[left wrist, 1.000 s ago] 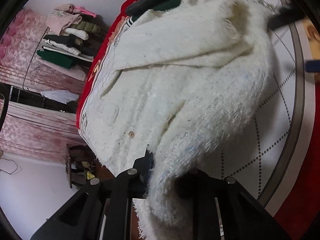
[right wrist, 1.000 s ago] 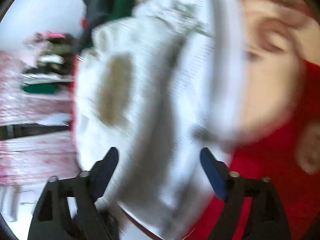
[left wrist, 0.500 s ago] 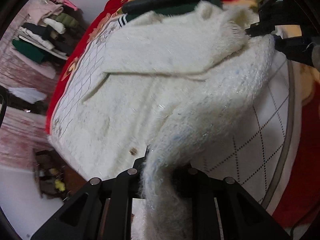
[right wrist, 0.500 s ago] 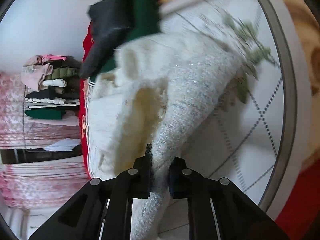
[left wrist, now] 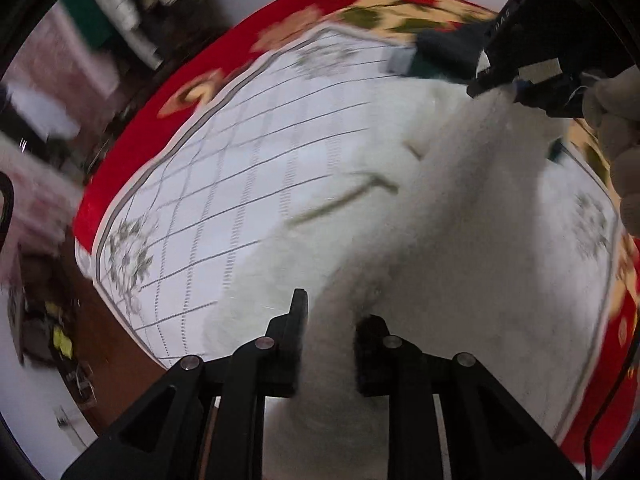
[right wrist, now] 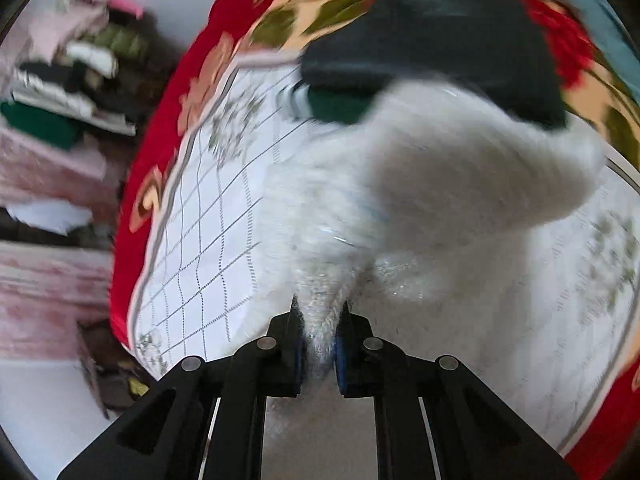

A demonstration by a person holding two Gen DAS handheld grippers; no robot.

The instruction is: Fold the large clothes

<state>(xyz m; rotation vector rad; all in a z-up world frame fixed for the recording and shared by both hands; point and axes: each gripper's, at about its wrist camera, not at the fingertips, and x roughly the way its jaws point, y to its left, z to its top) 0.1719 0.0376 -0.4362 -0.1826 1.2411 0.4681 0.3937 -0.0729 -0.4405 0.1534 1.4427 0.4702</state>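
Observation:
A white fuzzy garment [left wrist: 460,220] hangs bunched over the white grid-patterned bed cover [left wrist: 240,184], stretched between both grippers. My left gripper [left wrist: 332,332] points down with a thick fold of the garment between its fingers; its jaws are opening slightly but still press the cloth. In the left wrist view my right gripper [left wrist: 516,80] shows at the top right, held by a gloved hand [left wrist: 616,128], pinching the garment's far end. In its own view the right gripper [right wrist: 320,336] is shut tight on a narrow twist of the white garment [right wrist: 440,184]. Both views are motion-blurred.
A red flowered blanket [left wrist: 120,160] lies under the bed cover. Folded dark and green clothes [right wrist: 440,48] sit at the far end of the bed, just behind the garment. A stack of folded clothes [right wrist: 80,80] stands on a shelf at the left, beyond the bed's edge.
The right gripper went from open to shut on the garment. Both grippers then rose and swept across the bed with it, baring the grid cover where it had lain.

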